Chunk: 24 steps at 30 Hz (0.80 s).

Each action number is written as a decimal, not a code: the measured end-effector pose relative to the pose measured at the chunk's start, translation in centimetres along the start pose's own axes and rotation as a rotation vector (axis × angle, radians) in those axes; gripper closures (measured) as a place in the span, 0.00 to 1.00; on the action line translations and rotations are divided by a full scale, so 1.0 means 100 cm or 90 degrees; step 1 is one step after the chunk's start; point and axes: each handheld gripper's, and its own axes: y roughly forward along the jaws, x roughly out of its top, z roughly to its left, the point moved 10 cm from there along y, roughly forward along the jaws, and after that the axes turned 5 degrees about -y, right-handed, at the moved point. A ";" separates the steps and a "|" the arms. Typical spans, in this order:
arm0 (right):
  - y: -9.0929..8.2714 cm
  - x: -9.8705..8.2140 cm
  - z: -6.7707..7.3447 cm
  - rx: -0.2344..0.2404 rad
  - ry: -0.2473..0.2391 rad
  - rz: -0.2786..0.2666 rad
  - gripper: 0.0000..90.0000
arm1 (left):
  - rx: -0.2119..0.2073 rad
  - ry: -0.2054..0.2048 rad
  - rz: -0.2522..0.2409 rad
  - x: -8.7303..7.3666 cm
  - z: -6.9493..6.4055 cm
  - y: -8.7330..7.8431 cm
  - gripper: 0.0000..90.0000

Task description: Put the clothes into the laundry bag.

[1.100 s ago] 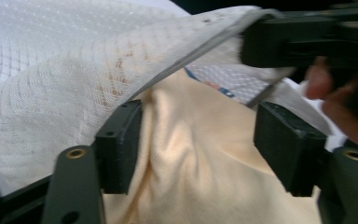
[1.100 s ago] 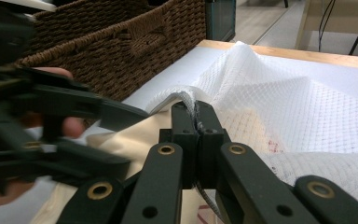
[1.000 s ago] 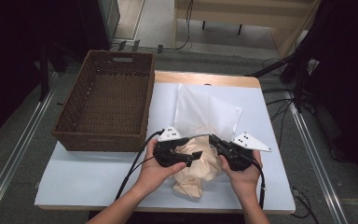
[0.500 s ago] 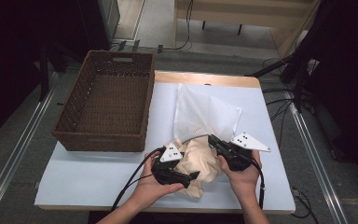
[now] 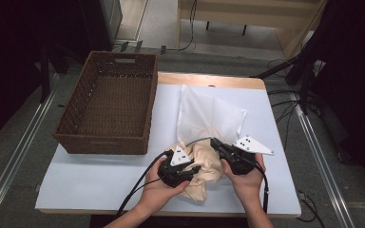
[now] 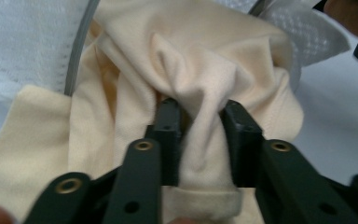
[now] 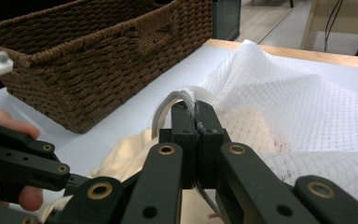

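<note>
Two grippers work at the near edge of the white table (image 5: 100,175), and the change from a second ago lies with the left gripper (image 5: 196,169): it has slid toward the person and a little lower, from the top of the cream cloth (image 5: 208,164) to its left flank, and its jaws have just been closing, with a raised fold of the cloth between them. In the left gripper view that fold stands pinched between the two black pads (image 6: 168,135), the fabric bulging above them and hanging in a hemmed edge below. The right gripper (image 5: 215,142) sits where it was, its jaws pressed fully together on the rim of the white mesh bag (image 5: 209,116); in the right gripper view the thin white edge of the mesh bag (image 7: 307,121) runs into the seam between the closed pads. The cream cloth (image 6: 200,60) is soft, matte and heavily creased, a rumpled heap lying partly inside the mouth of the bag and partly spilled onto the table between the two hands. The bag is a fine, translucent net with a small diamond weave, lying mostly flat and stretching away toward the far side of the table, with a stiffer pale band curving around its opening. Left of it stands a brown wicker basket (image 5: 76,114), rectangular, coarsely woven, with a cut-out handle in its far wall. The table has a pale wooden edge at its far side.
</note>
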 end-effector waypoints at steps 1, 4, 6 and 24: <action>0.000 0.000 0.001 0.000 -0.001 -0.001 1.00 | -0.003 -0.005 -0.004 0.003 0.000 -0.001 0.87; 0.000 0.001 0.003 0.002 -0.006 -0.006 1.00 | -0.015 -0.014 -0.023 0.016 -0.002 -0.001 0.94; 0.000 0.002 0.006 0.005 -0.006 -0.007 1.00 | -0.014 -0.015 -0.035 0.025 -0.003 -0.001 0.95; -0.003 0.003 0.002 -0.004 -0.001 -0.012 1.00 | 0.010 -0.082 -0.050 0.048 0.038 0.059 0.81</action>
